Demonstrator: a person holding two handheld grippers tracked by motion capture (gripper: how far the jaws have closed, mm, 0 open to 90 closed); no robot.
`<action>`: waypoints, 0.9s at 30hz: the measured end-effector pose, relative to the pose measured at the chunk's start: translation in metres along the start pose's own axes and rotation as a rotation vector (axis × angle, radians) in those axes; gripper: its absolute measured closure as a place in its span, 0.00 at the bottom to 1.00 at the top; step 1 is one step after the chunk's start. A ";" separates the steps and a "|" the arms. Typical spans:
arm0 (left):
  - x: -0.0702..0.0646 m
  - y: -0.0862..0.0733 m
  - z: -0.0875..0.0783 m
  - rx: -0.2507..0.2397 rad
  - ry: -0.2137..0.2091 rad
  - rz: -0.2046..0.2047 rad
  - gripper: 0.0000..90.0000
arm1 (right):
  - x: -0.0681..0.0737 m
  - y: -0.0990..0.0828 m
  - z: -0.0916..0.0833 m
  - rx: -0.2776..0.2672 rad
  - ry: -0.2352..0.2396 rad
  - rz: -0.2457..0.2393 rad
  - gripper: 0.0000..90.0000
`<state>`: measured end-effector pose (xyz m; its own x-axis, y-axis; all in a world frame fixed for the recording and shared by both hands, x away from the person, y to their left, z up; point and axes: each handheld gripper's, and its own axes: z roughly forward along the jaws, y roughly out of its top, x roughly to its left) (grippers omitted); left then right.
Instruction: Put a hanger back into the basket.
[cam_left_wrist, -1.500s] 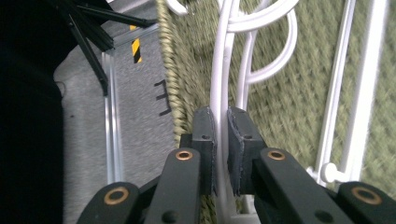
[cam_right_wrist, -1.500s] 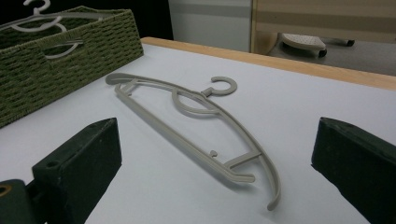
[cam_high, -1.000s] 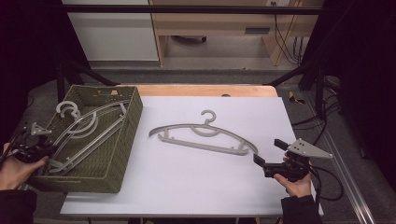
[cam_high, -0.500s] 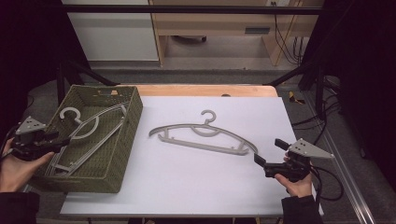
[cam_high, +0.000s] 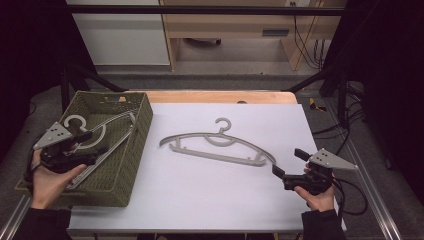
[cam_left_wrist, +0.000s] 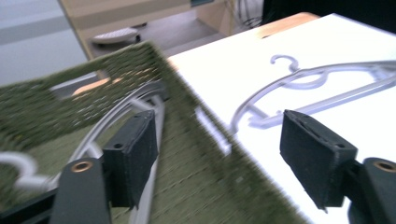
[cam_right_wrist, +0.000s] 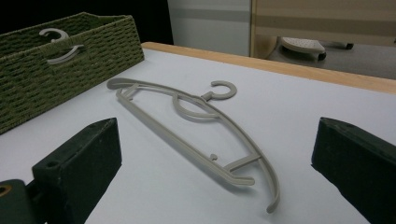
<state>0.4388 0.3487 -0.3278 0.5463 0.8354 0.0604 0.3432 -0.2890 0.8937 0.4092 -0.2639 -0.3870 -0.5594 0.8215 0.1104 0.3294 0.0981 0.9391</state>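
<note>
Just then the left gripper hovered over the green woven basket, its jaws having just been opening, wide apart with nothing between them, and the grey hangers in the basket lay right beneath and beyond its tips. Two hangers seemed to lie there, though I could not count them for certain. One more hanger rested on the white table just ahead of the right gripper, whose jaws stood spread and empty; no readable writing showed.
</note>
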 end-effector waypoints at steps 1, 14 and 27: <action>-0.004 0.001 0.002 -0.005 -0.015 0.005 0.29 | 0.000 0.000 0.000 0.000 -0.001 0.000 0.02; -0.058 0.012 0.037 -0.018 -0.138 0.031 0.17 | 0.000 0.000 0.001 0.006 -0.003 0.002 0.02; -0.098 0.037 0.082 0.030 -0.216 0.073 0.16 | 0.000 0.000 0.000 0.002 0.000 0.002 0.02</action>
<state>0.4607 0.2174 -0.3373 0.7206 0.6929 0.0250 0.3176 -0.3619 0.8764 0.4097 -0.2641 -0.3872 -0.5585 0.8219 0.1120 0.3323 0.0980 0.9381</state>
